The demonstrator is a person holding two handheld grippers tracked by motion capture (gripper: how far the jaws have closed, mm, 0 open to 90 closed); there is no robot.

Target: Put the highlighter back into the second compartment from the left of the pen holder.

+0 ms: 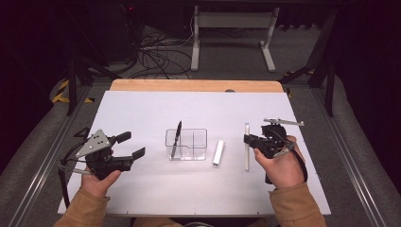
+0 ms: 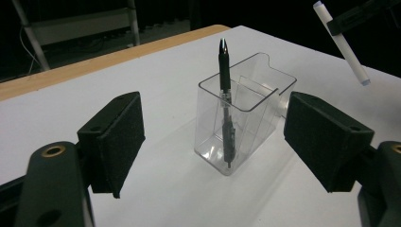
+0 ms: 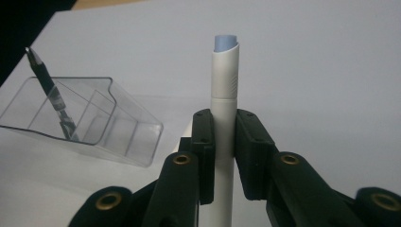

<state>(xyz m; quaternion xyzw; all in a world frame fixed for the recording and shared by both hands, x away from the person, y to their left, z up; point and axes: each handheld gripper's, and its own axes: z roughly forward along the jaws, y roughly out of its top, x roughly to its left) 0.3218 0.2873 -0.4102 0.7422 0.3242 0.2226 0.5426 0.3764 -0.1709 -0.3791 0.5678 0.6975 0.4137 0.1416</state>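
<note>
A clear plastic organizer stands at the middle of the white table, with a black pen leaning upright in its left compartment. My right gripper is shut on a thin white pen to the right of the organizer. In the right gripper view the jaws clamp the white pen, whose pale blue end points away, and the organizer lies at the left. My left gripper stands open left of the organizer, with nothing between its pads. The organizer and black pen lie ahead of it.
A short white tube lies on the table between the organizer and the held pen. The white tabletop has a wooden strip along its far edge. A table frame and cables stand on the floor beyond.
</note>
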